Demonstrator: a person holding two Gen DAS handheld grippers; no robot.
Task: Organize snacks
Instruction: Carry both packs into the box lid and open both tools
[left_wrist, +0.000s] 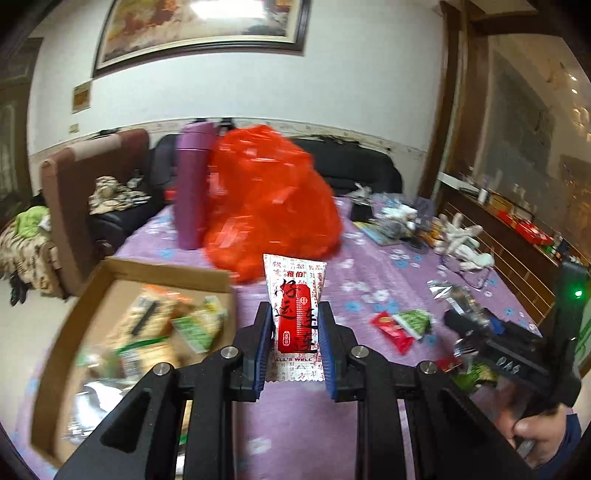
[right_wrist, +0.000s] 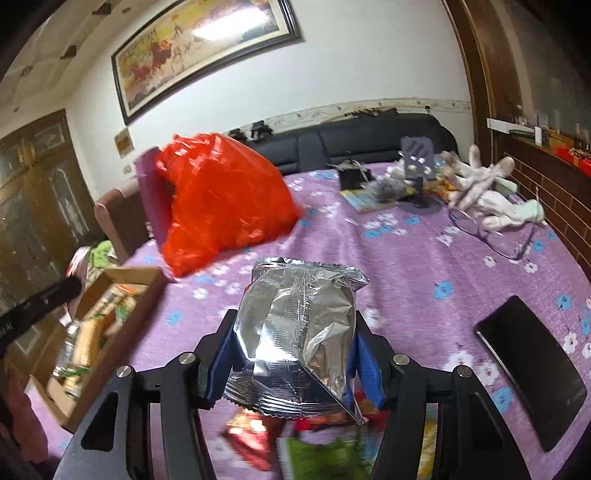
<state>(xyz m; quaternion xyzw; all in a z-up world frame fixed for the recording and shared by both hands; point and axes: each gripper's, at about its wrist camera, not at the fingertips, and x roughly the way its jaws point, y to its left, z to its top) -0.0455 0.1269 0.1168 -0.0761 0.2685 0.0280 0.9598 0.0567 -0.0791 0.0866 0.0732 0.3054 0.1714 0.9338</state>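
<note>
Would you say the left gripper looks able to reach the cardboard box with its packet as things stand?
Probably yes. The left gripper has its jaws shut on the red-and-white packet, and the open-topped cardboard box lies just to its left on the purple cloth. Nothing stands between them; the red bag sits farther back.

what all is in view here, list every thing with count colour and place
snack packet: 1, white and red, clamped in left gripper
foil packet: 1, silver, clamped in right gripper
cardboard box: 1, brown, table's left edge, snacks inside
loose snack packets: several, red and green, on cloth under right gripper
plastic bag: 1, red, mid table
bottle: 1, purple, upright left of bag
phone: 1, black, flat at right
glasses: 1, clear, far right
gloves: white, far right
tablecloth: 1, purple floral
sofa: 1, black, behind table
left gripper: 1, black, blue pads
right gripper: 1, black, blue pads
</note>
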